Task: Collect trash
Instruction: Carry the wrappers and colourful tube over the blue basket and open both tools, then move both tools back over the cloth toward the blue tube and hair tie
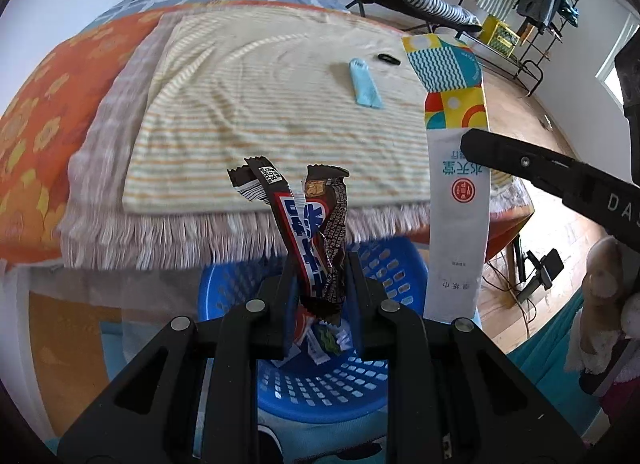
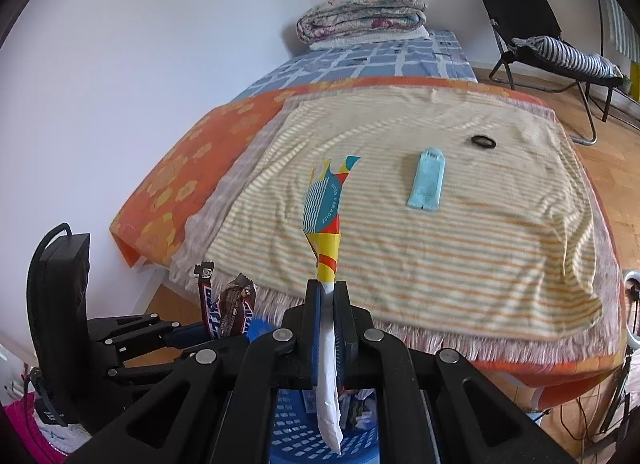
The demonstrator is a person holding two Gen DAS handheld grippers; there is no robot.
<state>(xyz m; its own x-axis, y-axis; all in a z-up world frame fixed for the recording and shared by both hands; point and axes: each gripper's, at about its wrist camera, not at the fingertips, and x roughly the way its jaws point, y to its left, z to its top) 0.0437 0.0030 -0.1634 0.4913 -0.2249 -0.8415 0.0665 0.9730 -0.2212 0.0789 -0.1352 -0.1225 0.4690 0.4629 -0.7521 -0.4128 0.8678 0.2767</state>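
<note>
Left wrist view, bed with striped blanket (image 1: 248, 103), blue basket (image 1: 320, 384) below edge, left gripper (image 1: 320, 284) clamps brown candy wrapper (image 1: 316, 232), right gripper (image 2: 327, 304) pinches colourful packet (image 2: 326, 223), both over basket

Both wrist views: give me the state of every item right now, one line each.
Left gripper: shut on brown chocolate-bar wrappers, above blue plastic basket.
Right gripper: shut on long white packet with colourful end.
Blue plastic basket: holds some wrappers.
Light-blue flat sachet: lying on striped blanket.
Black ring: lying on blanket.
</note>
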